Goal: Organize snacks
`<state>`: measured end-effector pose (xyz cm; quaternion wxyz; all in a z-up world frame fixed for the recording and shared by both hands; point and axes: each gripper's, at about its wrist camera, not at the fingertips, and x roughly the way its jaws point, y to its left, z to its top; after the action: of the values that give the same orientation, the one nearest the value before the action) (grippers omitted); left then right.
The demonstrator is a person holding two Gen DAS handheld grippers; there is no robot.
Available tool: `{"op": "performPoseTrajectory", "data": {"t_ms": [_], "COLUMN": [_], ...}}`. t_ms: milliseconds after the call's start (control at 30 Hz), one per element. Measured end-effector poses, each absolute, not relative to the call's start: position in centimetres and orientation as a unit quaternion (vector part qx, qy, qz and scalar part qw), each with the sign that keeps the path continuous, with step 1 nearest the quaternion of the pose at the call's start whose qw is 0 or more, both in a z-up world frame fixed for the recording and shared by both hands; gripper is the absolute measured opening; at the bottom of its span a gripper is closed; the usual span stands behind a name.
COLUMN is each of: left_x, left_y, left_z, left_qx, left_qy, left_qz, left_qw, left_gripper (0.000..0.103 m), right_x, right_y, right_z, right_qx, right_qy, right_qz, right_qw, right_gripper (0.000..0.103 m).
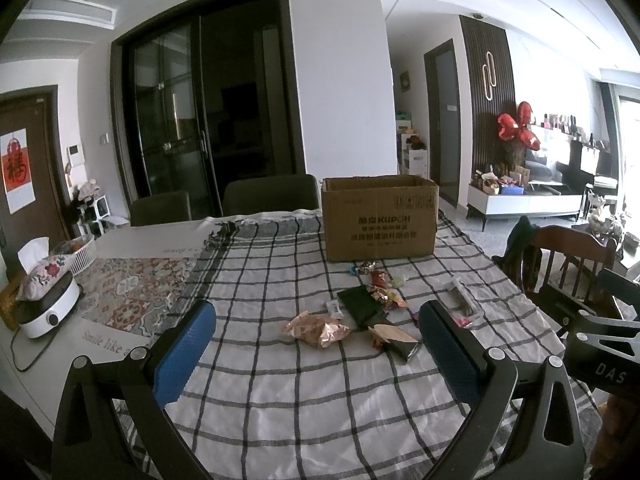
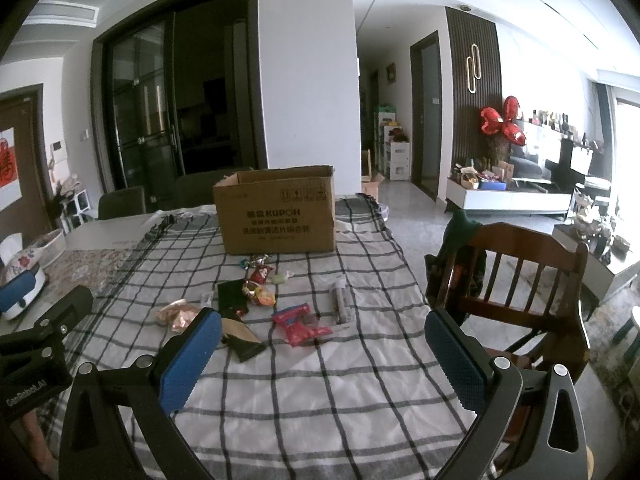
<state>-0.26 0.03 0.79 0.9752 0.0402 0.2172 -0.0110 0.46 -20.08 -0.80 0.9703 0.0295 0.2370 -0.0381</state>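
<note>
Several snack packets lie loose on the checked tablecloth (image 1: 280, 392) in front of an open cardboard box (image 1: 380, 220) (image 2: 278, 212). Among them are a crumpled pink-gold bag (image 1: 318, 330) (image 2: 176, 314), a dark green pouch (image 1: 360, 304) (image 2: 232, 294), a tan and dark packet (image 1: 394, 340) (image 2: 242, 338), a red packet (image 2: 302, 324), a clear grey tube pack (image 1: 462, 298) (image 2: 342, 302) and small wrapped sweets (image 1: 366, 269) (image 2: 256, 262). My left gripper (image 1: 316, 344) is open and empty, short of the bag. My right gripper (image 2: 324, 354) is open and empty, nearer than the red packet.
A wooden chair (image 2: 520, 280) (image 1: 568, 264) stands at the table's right edge. At the left sit a white appliance (image 1: 46, 312) with a tissue pouch (image 1: 42, 270) and a white basket (image 1: 82, 252). Two dark chairs (image 1: 268, 196) stand behind the table.
</note>
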Motion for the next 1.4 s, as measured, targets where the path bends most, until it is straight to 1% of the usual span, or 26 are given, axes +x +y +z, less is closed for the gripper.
{"op": "performPoseTrajectory", "data": {"t_ms": [533,867,1233,1400], "left_x": [-0.3,0.5,3.4,5.0], "left_y": [0.0,-0.1,-1.2,-2.1], "left_z": [0.7,0.6,-0.9,-1.6], "left_qx": [0.042,0.049,0.055,0.054], "left_qy": [0.217,0.234,0.276,0.278], "left_qz": [-0.011,-0.012,-0.041,-0.05], "left_qw": [0.975,0.971,0.959,0.958], "left_gripper": [0.103,0.103,0.103,0.102], "right_x": [0.6,0.4,3.1,5.2], "right_y": [-20.4,-20.1,-20.6,-20.7], "right_z": [-0.7,-1.3,-2.6,-3.2], "right_qx": [0.03,0.032,0.03,0.023], "right_qy": [0.238,0.244,0.286,0.298], "right_qz": [-0.038,-0.037,-0.026,-0.014], "right_qw": [0.97,0.969,0.958,0.954], "right_gripper": [0.102,0.102,0.102,0.102]}}
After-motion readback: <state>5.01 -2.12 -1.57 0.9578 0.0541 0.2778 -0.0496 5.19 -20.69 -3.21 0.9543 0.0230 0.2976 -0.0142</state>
